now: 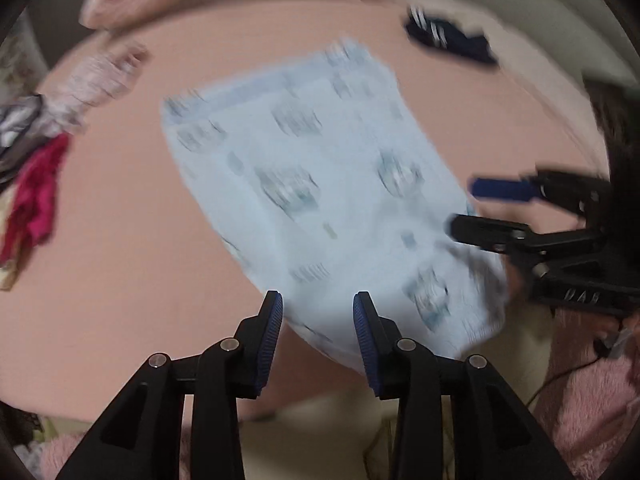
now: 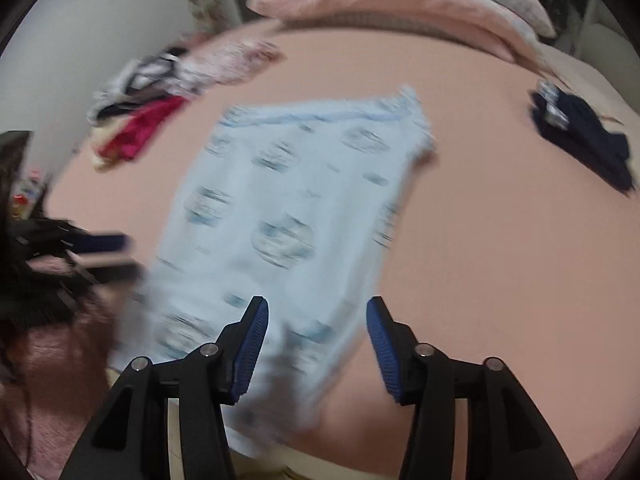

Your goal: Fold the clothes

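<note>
**pinkbedsheet:** So here's where it stands. The light blue garment [image 1: 320, 200] with the grey-blue printed blobs lies spread flat on the pink bed sheet [image 1: 120, 240], roughly in the middle of the bed, its banded hem toward the pillows. Both views are pretty motion-blurred, so don't ask me what the print is.

**foldnerd:** What are the claws doing?

**pinkbedsheet:** The left gripper [image 1: 318, 300] has its blue-padded fingers spread apart, nothing between them, and it hangs over the near edge of the garment. The right gripper [image 2: 316, 304] is the same deal: fingers wide apart, empty, over the near end of the cloth. In the left view you can also see the right one from the side, at the garment's right edge, jaws parted there too.

**foldnerd:** Touching the fabric or not?

**pinkbedsheet:** Honestly can't tell, too smeared. The near corner of the garment looks a bit rumpled by the right one, that's all I'd say.

**foldnerd:** Anything else on the bed?

**pinkbedsheet:** A pile of clothes [image 2: 160, 80] sits at the far left, with a magenta piece [image 2: 140, 128] at its near side, well apart from the blue one. A dark navy garment [image 2: 580, 136] with white stripes lies off at the right edge. Pink pillows [image 2: 380, 4] run across the head of the bed. There's also something fuzzy and pink [image 1: 592, 408] at the lower right in the left view.
</note>
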